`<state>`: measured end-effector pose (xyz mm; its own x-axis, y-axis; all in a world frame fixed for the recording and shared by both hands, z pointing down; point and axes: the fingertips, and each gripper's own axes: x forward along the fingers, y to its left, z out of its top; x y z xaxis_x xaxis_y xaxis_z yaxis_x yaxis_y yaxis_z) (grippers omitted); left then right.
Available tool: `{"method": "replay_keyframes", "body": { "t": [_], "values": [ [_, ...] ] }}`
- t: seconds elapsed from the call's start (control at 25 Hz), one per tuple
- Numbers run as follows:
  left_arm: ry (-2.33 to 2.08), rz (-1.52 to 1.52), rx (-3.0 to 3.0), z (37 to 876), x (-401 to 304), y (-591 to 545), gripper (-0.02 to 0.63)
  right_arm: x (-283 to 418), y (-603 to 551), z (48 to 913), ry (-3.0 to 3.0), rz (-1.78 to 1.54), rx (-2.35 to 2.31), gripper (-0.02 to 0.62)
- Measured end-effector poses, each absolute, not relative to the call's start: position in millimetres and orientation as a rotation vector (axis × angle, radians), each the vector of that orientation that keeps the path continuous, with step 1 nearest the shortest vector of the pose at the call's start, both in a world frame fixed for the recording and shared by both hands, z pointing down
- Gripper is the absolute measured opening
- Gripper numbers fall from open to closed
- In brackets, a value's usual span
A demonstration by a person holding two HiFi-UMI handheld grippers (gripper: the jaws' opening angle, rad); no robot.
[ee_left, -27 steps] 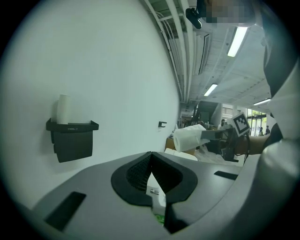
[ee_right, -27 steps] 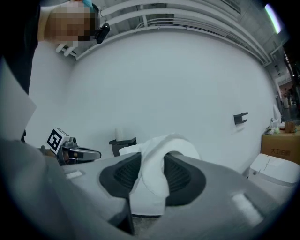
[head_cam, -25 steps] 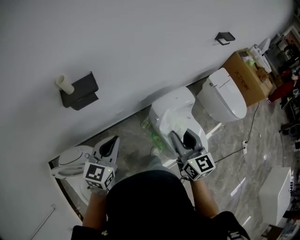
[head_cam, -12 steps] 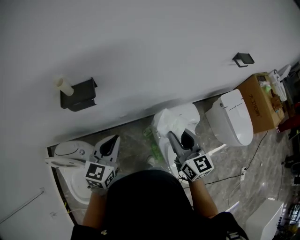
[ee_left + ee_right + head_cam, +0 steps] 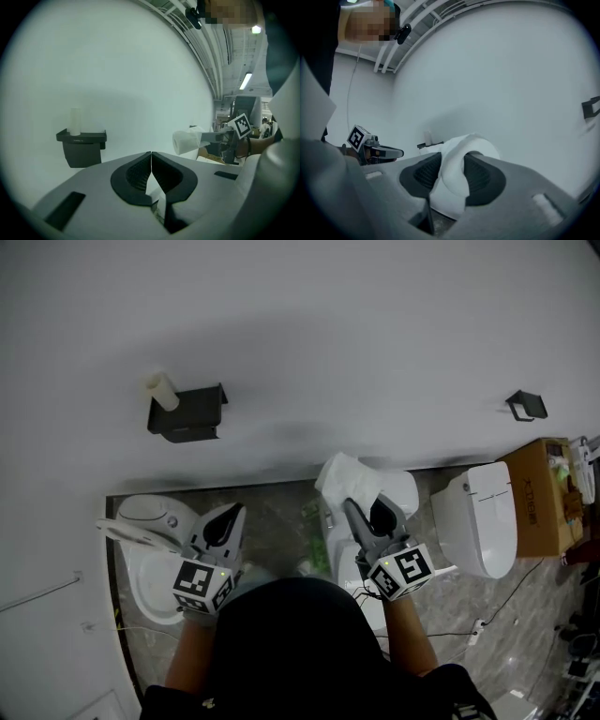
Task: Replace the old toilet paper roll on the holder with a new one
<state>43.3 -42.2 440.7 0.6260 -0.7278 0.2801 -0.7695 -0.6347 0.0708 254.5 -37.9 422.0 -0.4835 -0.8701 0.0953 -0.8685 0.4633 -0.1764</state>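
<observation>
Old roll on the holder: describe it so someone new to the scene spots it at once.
On the big white wall, find the black holder toward the left in the head view. The old roll is the bare pale tube standing at that holder's left end. The other black holder, far right, carries nothing, and the new roll is bulky white paper.

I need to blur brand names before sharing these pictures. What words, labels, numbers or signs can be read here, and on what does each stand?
No text can be read in any view.
On the cardboard box: dark print, too small to read.
On the left gripper and right gripper: square black-and-white markers on their cubes, patterns only, no words.
On the black holder and the toilet paper roll: no print seen.
</observation>
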Motion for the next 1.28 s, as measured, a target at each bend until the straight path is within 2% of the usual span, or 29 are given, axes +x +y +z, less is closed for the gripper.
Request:
{"method": "replay_keyframes", "body": {
  "t": [0.76,1.2,1.28],
  "values": [
    [-1.512,0.289,2.509,439,-69,-95,0.015,135,-107,407,2.843,-0.271,-1.306,0.146],
    [-1.607,0.252,2.475,425,-111,-167,0.017,117,-131,410,2.818,-0.306,-1.381,0.146],
    [-1.632,0.238,2.477,415,-117,-181,0.045,117,-134,410,2.82,-0.313,-1.406,0.146]
  ]
}}
